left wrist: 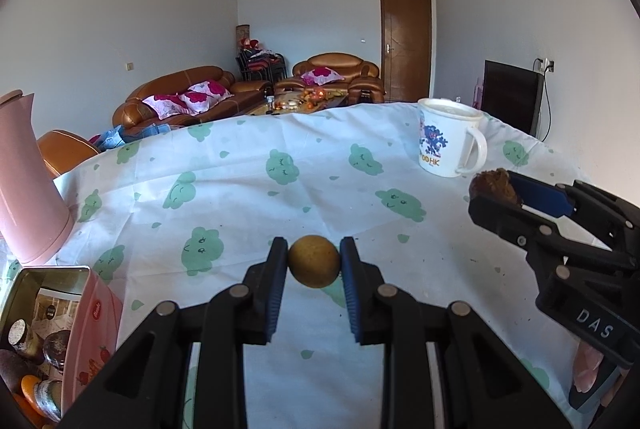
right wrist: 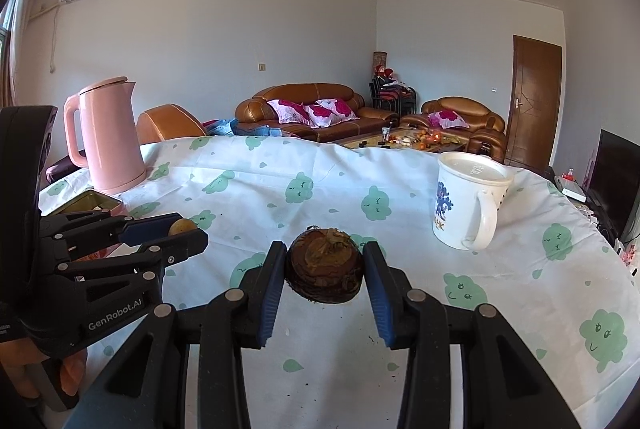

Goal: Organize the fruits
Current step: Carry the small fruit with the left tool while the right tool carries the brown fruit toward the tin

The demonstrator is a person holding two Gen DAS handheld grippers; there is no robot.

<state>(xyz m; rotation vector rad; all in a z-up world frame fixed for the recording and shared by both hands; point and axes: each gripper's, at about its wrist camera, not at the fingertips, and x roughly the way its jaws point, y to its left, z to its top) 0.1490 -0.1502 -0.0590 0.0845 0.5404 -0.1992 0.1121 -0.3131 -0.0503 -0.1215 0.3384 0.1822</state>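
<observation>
I have a fruit in each hand now, so my job is to carry both to the tin [left wrist: 52, 293] without dropping or squashing them. The left tongs [left wrist: 314, 266] are closed on a small yellow ball [left wrist: 314, 266]. The pads press it from both sides, right at the tips, and it hangs just above the desk [left wrist: 240, 197]. The right tongs [right wrist: 325, 271] are closed on a dark brown fruit [right wrist: 325, 265] with a rough, peeling skin. It fills the gap between the pads, and it also sits right out at the tips. I think I should keep both squeezes just as they are. The yellow ball is round and smooth, so it could roll out if I let go even a little. The brown fruit looks soft and old, so more squeeze could break it, and bits may already lie on the cloth under it. The tin stands open at the left of the desk, just in front of the pink kettle [right wrist: 110, 137], and it already holds some round things. The yellow ball is near the tin, to its right. The brown fruit is farther from the tin, out past the yellow ball, toward the white mug [right wrist: 468, 205]. I would bring the left tongs over the tin first, go low, and only then open them. The right one should wait its turn, so the two do not bump.
</observation>
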